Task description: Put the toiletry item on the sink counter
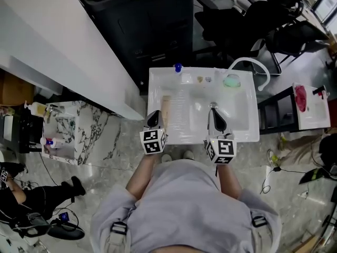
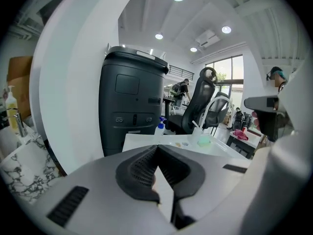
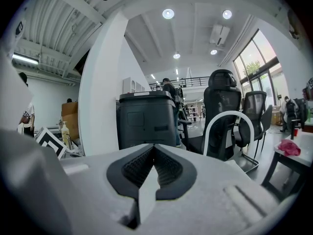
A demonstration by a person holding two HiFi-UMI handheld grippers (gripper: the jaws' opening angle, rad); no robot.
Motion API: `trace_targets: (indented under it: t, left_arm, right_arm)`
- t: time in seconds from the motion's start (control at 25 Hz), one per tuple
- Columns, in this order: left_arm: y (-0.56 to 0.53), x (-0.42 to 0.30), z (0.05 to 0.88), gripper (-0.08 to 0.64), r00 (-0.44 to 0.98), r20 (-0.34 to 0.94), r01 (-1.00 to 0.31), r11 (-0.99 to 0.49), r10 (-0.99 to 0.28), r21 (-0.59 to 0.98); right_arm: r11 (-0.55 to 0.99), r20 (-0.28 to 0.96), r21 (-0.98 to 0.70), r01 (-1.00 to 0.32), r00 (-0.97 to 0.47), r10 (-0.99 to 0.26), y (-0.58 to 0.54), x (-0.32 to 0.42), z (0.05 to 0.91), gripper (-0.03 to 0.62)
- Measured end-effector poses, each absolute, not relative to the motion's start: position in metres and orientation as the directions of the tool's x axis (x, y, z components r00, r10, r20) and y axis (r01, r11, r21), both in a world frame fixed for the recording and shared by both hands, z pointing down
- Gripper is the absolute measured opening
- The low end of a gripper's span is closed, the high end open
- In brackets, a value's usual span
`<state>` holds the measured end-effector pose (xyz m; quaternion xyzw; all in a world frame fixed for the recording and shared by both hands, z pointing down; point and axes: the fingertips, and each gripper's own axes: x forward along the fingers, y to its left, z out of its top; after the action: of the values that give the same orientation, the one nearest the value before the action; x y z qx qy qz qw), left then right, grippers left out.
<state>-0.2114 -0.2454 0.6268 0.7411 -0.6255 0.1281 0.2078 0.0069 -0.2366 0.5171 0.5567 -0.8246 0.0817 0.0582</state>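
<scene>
The white sink counter [image 1: 158, 83] lies in front of me in the head view. A beige, flat toiletry item [image 1: 166, 108] rests on its left part. At the back rim stand a blue-capped spray bottle [image 1: 178, 67] and a green soap [image 1: 231, 80], beside a white arched faucet [image 1: 253, 65]. My left gripper [image 1: 154, 118] hovers at the counter's front edge, just left of the beige item, shut and empty. My right gripper [image 1: 216, 119] is over the basin's front, also shut and empty. In the left gripper view the spray bottle [image 2: 160, 126] and the soap [image 2: 204, 141] stand beyond the closed jaws.
A tall black cabinet [image 1: 152, 25] stands behind the sink. A white partition [image 1: 58, 41] runs along the left. A marble stand [image 1: 73, 130] with bottles is at the left, office chairs [image 1: 247, 20] at the back right, and a side table with a pink cloth [image 1: 301, 96] at the right.
</scene>
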Motion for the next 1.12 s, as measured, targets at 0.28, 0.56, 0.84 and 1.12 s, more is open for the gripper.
trace_targets:
  t: [0.28, 0.56, 0.84, 1.12]
  left_arm:
    - [-0.242, -0.213, 0.602, 0.006, 0.18, 0.396, -0.981, -0.132, -0.901, 0.144]
    - [-0.24, -0.212, 0.579, 0.006, 0.178, 0.342, -0.98, -0.137, -0.923, 0.142]
    - [-0.235, -0.215, 0.556, 0.006, 0.176, 0.292, -0.98, -0.139, -0.94, 0.143]
    - [-0.229, -0.216, 0.533, 0.006, 0.173, 0.24, -0.98, -0.143, -0.955, 0.135]
  right_arm:
    - [0.37, 0.184, -0.072, -0.926, -0.377, -0.908, -0.234, 0.006, 0.518, 0.003]
    - [0.369, 0.182, -0.074, -0.927, -0.376, -0.909, -0.233, 0.007, 0.518, 0.003]
    - [0.363, 0.179, -0.075, -0.929, -0.371, -0.911, -0.229, 0.007, 0.516, 0.003]
    - [0.362, 0.175, -0.076, -0.929, -0.369, -0.913, -0.224, 0.007, 0.516, 0.003]
